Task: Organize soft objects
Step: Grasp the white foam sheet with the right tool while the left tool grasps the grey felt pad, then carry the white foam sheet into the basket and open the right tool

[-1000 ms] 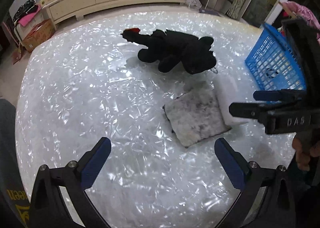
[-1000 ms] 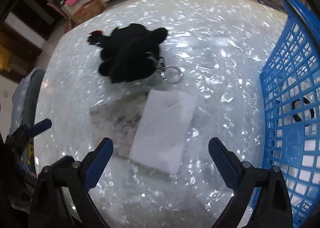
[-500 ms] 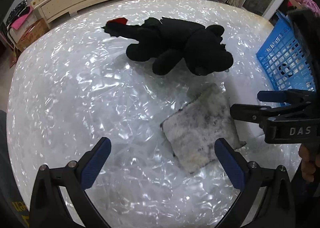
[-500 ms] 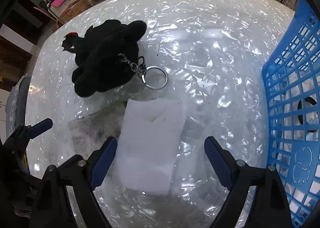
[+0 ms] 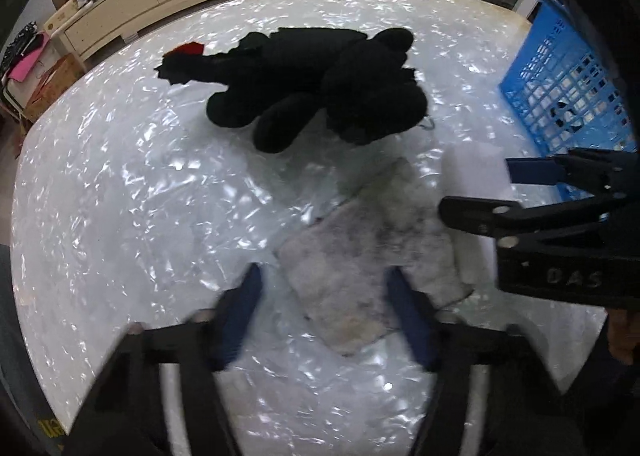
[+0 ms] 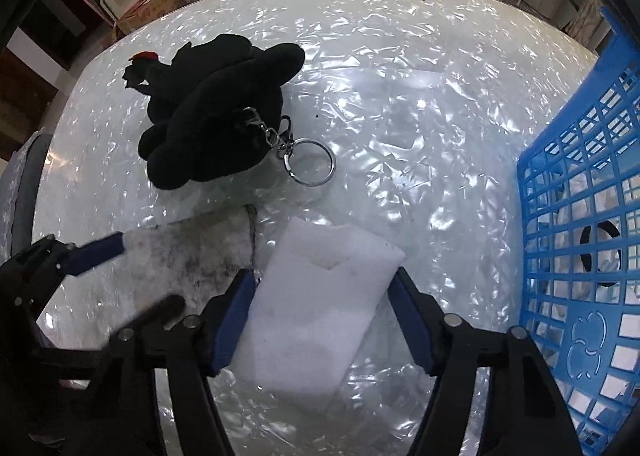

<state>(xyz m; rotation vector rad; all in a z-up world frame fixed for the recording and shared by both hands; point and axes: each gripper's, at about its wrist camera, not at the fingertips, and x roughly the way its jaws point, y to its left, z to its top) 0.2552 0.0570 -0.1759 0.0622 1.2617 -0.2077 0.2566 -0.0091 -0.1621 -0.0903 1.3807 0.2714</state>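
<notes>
Foam, a white rectangular slab (image 6: 320,312) flat on the counter (image 6: 400,136) between the closing right tool (image 6: 326,320) fingers, not yet pinched; light, squashy, best taken across its long edges.

The foam block (image 6: 320,304) lies between the right gripper's (image 6: 324,320) fingers, cloth (image 6: 188,260) to their left, basket (image 6: 580,256) right, plush toy (image 6: 216,112) beyond.

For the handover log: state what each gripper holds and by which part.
Nothing is firmly held yet. The left gripper is closing around the grey fuzzy pad's near end; the right gripper is closing across the white foam block's long sides.
</notes>
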